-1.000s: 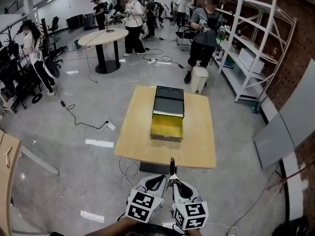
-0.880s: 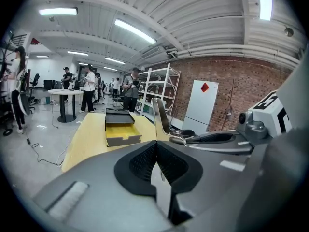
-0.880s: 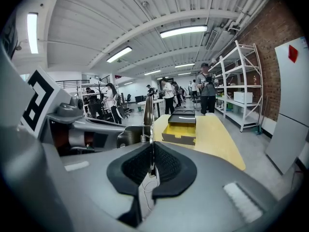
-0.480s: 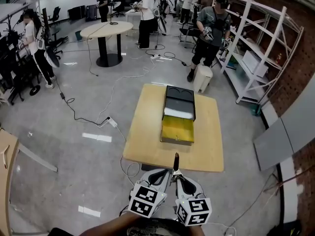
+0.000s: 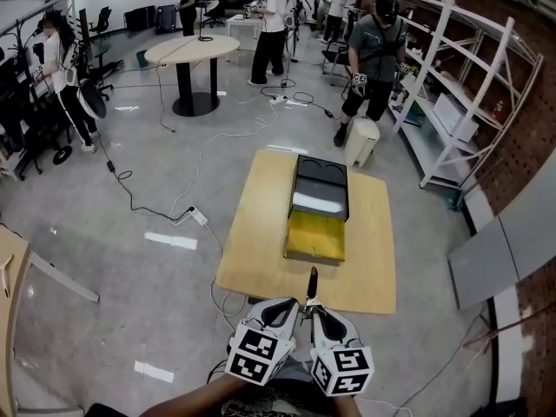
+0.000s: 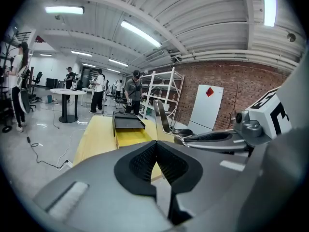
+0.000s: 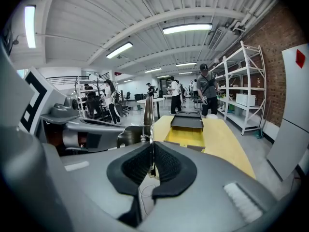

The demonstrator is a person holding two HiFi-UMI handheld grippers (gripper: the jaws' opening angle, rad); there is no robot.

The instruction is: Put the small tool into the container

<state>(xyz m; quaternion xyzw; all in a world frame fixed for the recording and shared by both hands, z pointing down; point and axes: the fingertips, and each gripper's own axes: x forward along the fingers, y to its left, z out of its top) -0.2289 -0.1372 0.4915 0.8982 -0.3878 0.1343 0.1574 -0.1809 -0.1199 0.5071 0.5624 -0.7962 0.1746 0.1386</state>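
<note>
My right gripper [image 7: 152, 151] clamps the slim dark-handled metal tool [image 7: 147, 111], which stands upright. My left gripper [image 6: 156, 148] is closed on nothing. Ahead, a black container with a yellow open drawer [image 5: 318, 220] sits on the pale wooden table [image 5: 256, 241].

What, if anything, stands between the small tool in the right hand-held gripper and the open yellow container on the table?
Nothing visible does. The right hand-held gripper is shut on the small tool; only bare table lies between it and the container. The left hand-held gripper sits beside it, not ahead.
</note>
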